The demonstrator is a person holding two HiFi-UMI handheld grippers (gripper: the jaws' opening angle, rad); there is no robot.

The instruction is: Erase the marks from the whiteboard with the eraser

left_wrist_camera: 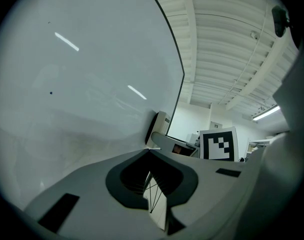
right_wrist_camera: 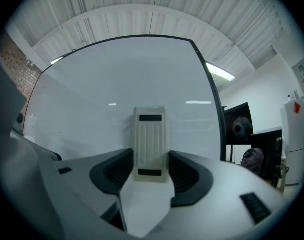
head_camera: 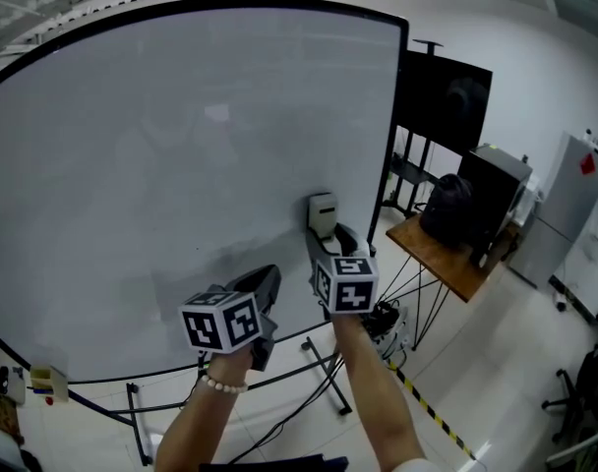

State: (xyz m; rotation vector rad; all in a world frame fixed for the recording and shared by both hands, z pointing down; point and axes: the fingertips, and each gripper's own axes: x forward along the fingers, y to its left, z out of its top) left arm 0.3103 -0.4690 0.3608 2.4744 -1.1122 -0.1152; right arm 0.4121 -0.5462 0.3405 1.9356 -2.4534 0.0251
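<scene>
Whiteboard point(head_camera: 181, 165) looks nearly clean, with only faint smears toward its lower edge. Right gripper point(head_camera: 327, 236) is clamped on the eraser point(head_camera: 322, 209), which seems pressed to the board near its right edge, while the left gripper point(head_camera: 268, 281) is closed on nothing. If the eraser tilts, its face could lift and skip the smears, and hard rubbing might twist it out of the jaws.

Your left gripper point(left_wrist_camera: 151, 156) fills the bottom of the view, its jaws drawn together to a thin sliver with nothing between them. The whiteboard point(left_wrist_camera: 82, 84) spreads across the left, with one small dark speck point(left_wrist_camera: 51, 93) on it. Near its right edge, the eraser point(left_wrist_camera: 160, 125) stands against the board at the tip of your right gripper point(left_wrist_camera: 162, 137), whose marker cube point(left_wrist_camera: 219, 144) faces you.
</scene>
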